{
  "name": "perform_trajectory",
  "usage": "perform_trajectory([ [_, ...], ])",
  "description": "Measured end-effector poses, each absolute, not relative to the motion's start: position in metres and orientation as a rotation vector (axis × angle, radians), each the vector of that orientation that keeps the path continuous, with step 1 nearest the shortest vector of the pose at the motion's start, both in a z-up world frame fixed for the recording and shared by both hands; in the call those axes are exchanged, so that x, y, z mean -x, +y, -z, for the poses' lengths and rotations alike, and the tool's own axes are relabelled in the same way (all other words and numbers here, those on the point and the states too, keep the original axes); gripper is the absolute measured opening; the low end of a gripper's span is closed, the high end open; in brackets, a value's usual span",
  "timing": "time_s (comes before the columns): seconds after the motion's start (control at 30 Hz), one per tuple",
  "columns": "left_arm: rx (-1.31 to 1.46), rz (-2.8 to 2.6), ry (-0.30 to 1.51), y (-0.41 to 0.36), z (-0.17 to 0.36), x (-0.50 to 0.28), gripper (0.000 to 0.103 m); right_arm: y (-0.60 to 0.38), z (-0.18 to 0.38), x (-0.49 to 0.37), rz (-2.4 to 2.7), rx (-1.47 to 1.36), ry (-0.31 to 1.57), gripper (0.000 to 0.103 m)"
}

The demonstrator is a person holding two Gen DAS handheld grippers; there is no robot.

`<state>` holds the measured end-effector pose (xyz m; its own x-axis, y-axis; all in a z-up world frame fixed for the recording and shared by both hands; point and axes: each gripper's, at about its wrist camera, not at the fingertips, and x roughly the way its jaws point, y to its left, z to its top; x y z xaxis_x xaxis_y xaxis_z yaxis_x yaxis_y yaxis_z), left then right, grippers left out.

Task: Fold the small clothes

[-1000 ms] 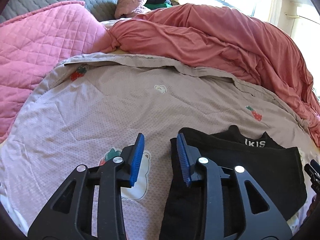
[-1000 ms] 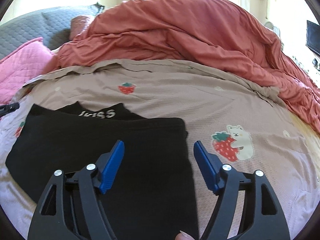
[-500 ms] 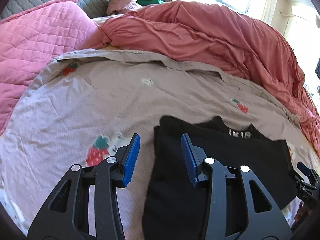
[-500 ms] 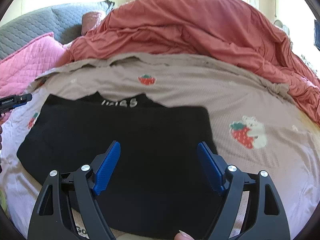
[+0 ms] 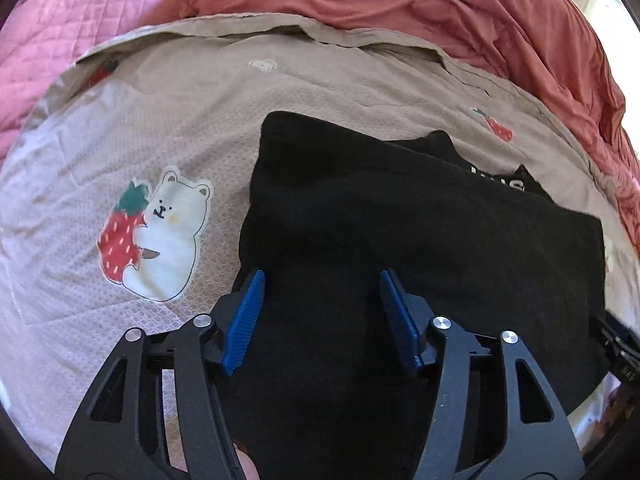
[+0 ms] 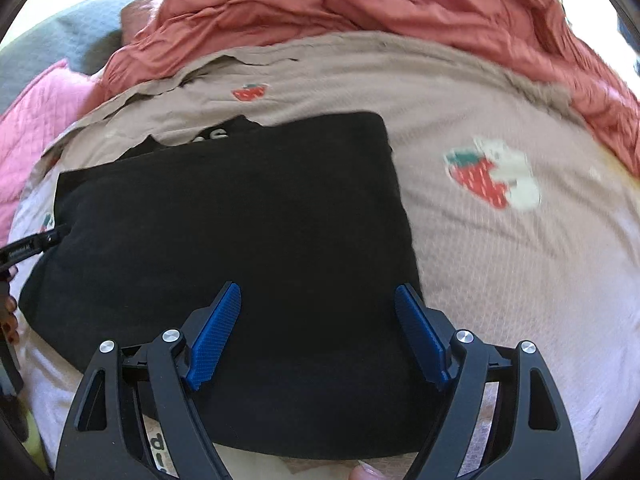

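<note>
Surface: bed, covered by a taupe bedspread [image 5: 328, 92] with a fine woven texture.
Print on bedspread: bear hugging a strawberry [image 5: 154, 236]; lone strawberries [image 6: 250, 92] nearer the far edge.
Lying on bedspread: black garment [image 5: 420, 248], folded flat, white lettering [image 6: 212, 136] showing at its far edge.
Far edge: bedspread hem ends under a rumpled coral-red duvet [image 5: 420, 4].
Far left corner: pink quilted blanket [image 5: 68, 36], touching the bedspread's edge.
Beyond it: grey quilted fabric [image 6: 76, 48], partly visible.

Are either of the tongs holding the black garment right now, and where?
Nothing is held. Left tongs, opening, and right tongs, open, hover over the black garment.
</note>
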<state>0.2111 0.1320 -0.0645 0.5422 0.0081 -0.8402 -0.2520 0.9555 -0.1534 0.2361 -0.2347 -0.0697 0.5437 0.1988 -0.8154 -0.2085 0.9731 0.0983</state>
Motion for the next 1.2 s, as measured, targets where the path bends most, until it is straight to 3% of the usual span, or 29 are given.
perform_trajectory([
  [0.63,0.254,-0.156,0.981,0.132,0.054,-0.211,0.053,-0.232,0.059,-0.226,-0.222,0.035,0.898,0.081],
  [0.7,0.233,-0.169,0.979,0.130,0.052,-0.212,0.060,-0.232,0.055,-0.223,-0.227,0.027,0.888,0.082],
  [0.9,0.228,-0.163,0.965,0.129,0.044,-0.209,0.063,-0.226,0.044,-0.214,-0.254,0.021,0.857,0.091],
  [1.2,0.168,-0.220,0.929,0.132,0.032,-0.205,0.079,-0.192,0.019,-0.196,-0.333,0.084,0.780,0.095],
])
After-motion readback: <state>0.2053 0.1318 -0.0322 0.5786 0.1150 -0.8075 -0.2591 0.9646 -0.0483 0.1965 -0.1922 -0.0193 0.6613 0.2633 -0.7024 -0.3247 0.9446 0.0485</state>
